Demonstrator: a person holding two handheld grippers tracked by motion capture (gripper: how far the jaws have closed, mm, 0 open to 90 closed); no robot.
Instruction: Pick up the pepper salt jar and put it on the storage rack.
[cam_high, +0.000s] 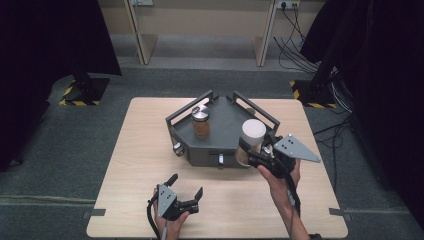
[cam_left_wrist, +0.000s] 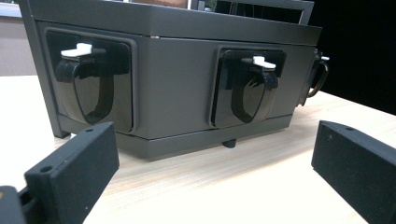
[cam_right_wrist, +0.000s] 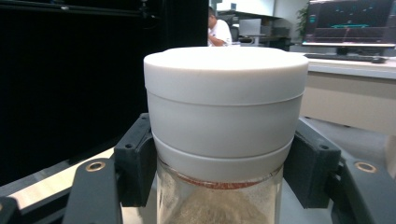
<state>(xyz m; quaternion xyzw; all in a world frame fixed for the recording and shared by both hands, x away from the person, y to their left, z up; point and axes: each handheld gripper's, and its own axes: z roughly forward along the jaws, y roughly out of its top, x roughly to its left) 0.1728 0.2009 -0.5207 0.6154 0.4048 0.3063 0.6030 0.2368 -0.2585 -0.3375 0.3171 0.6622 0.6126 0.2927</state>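
Observation:
A dark grey angular tray (cam_high: 226, 131) with raised handles stands mid-table. On it is a small jar (cam_high: 201, 123) with a metal lid and brown contents. My right gripper (cam_high: 248, 150) is shut on a glass jar with a white lid (cam_high: 252, 136), held in the air over the tray's front right corner. In the right gripper view the white-lidded jar (cam_right_wrist: 224, 121) sits clamped between the two black jaws, powder showing in the glass below. My left gripper (cam_high: 187, 187) rests open near the table's front edge, its fingers (cam_left_wrist: 70, 172) wide apart facing the tray's front wall (cam_left_wrist: 177, 88).
The tray's front wall carries two black latches with white tabs (cam_left_wrist: 81, 50) (cam_left_wrist: 263, 61). Bare wooden table (cam_high: 135, 165) surrounds the tray. Black curtains and stand bases flank the floor; cables lie at the back right.

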